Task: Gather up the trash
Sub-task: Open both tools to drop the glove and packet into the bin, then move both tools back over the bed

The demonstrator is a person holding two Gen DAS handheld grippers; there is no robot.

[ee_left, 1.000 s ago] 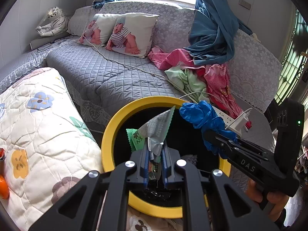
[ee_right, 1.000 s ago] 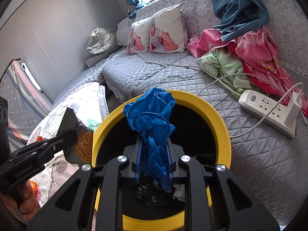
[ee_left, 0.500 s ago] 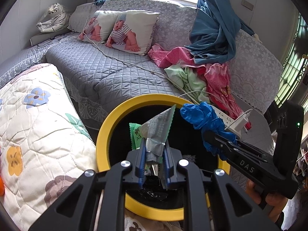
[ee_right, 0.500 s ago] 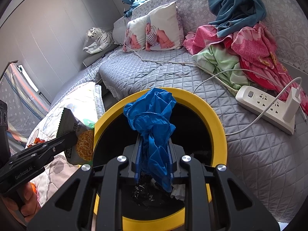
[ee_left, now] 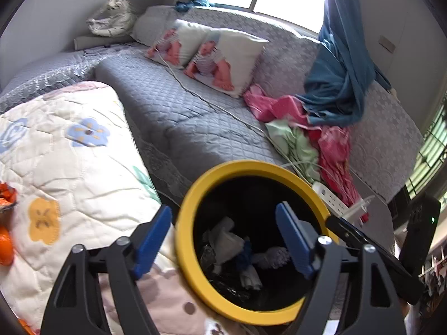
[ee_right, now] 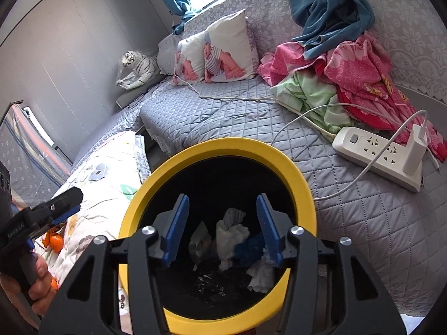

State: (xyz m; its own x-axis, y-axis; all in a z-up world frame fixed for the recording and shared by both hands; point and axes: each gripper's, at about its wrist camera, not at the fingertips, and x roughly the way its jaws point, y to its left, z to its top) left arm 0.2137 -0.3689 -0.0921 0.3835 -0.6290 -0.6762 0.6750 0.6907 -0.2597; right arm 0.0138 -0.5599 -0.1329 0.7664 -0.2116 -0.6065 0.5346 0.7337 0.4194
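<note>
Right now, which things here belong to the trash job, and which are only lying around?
Job:
- yellow-rimmed bin
- trash inside it: blue glove, snack wrapper
- left claw and right claw, both open, empty

Lying about:
- power strip
- baby pillows
- pink clothes
- toy tiger

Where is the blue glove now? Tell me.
In the right wrist view the blue glove lies inside the yellow-rimmed bin, right of the white crumpled tissue.
</note>
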